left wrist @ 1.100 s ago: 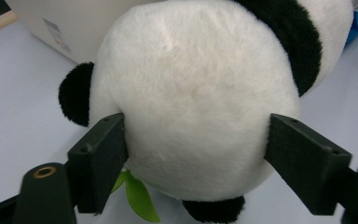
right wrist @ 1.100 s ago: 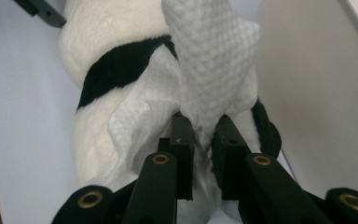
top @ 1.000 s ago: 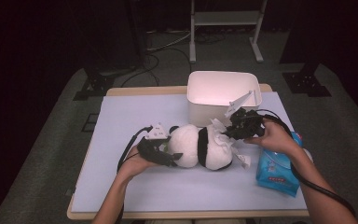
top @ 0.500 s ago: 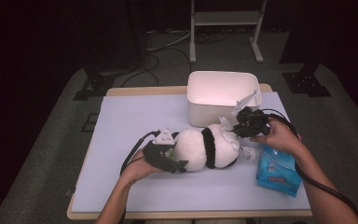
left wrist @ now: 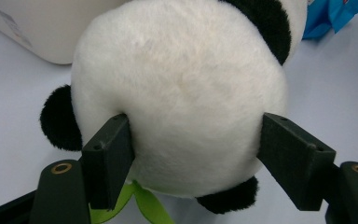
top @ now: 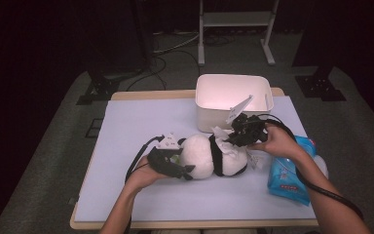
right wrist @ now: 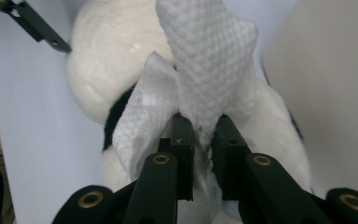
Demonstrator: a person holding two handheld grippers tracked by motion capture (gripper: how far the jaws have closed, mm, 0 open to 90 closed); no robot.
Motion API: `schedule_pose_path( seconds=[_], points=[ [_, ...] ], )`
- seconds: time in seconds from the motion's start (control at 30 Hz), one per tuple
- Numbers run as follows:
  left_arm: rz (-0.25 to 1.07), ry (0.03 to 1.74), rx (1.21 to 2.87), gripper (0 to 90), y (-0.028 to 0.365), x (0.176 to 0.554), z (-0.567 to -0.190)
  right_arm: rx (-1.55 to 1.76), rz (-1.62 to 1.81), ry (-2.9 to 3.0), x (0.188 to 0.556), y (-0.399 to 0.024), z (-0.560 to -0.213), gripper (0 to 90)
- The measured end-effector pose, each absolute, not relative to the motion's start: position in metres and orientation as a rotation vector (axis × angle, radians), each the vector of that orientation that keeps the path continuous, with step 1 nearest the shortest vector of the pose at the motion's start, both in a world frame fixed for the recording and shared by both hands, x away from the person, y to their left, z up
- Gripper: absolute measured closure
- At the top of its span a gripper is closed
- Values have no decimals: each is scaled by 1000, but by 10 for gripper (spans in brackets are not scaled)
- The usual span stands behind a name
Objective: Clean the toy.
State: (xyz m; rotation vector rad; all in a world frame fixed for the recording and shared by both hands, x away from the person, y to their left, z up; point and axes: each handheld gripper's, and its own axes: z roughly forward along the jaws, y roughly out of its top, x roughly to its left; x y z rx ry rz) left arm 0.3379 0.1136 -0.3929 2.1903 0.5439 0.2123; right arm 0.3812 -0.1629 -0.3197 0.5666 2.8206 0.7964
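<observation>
Step in hand, as judged: wiping a plush panda, steadied at one end and rubbed with a wipe at the other.

Left hand-held gripper [top: 187, 169]: one. Its jaws stand wide around the panda's round white end and have just been closing; in the left gripper view the left pad [left wrist: 109, 156] dents the fur and the right pad [left wrist: 292, 158] lies against it, so it clamps the toy.

Plush panda [top: 209, 156]: one, white with a black band, lying on its side on the tabletop [top: 141, 122], between the two hand-held grippers. A green tag [left wrist: 142, 205] hangs just under the left gripper's jaws.

Right hand-held gripper [top: 231, 139]: one. Jaws nearly closed, pinching a white embossed wipe [right wrist: 205, 79] that stands up beyond the fingertips and drapes against the panda's black band.

White bin [top: 233, 100]: one, open-topped, just beyond the right gripper.

Blue wipe packet [top: 288, 173]: one, beside the right gripper's forearm, near the panda.

Next move, as judged: draw the pinched wipe along the fur with light pressure while the left grip holds firm, so the soft toy neither rolls nor slides; the wipe must not slip from the narrow pinch.
</observation>
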Motion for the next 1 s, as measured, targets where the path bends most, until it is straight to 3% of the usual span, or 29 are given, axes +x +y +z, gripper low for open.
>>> schedule_pose_path(
  seconds=[0.17,0.63,1.0],
  points=[
    [212,547,2179,267,115,338,-393,522,803,2824,370,-160,-321,796],
    [205,569,2162,266,114,340,-393,618,812,2793,351,-213,-328,792],
    [205,584,2155,276,112,341,-392,551,778,2793,351,-192,-327,794]
  ],
)
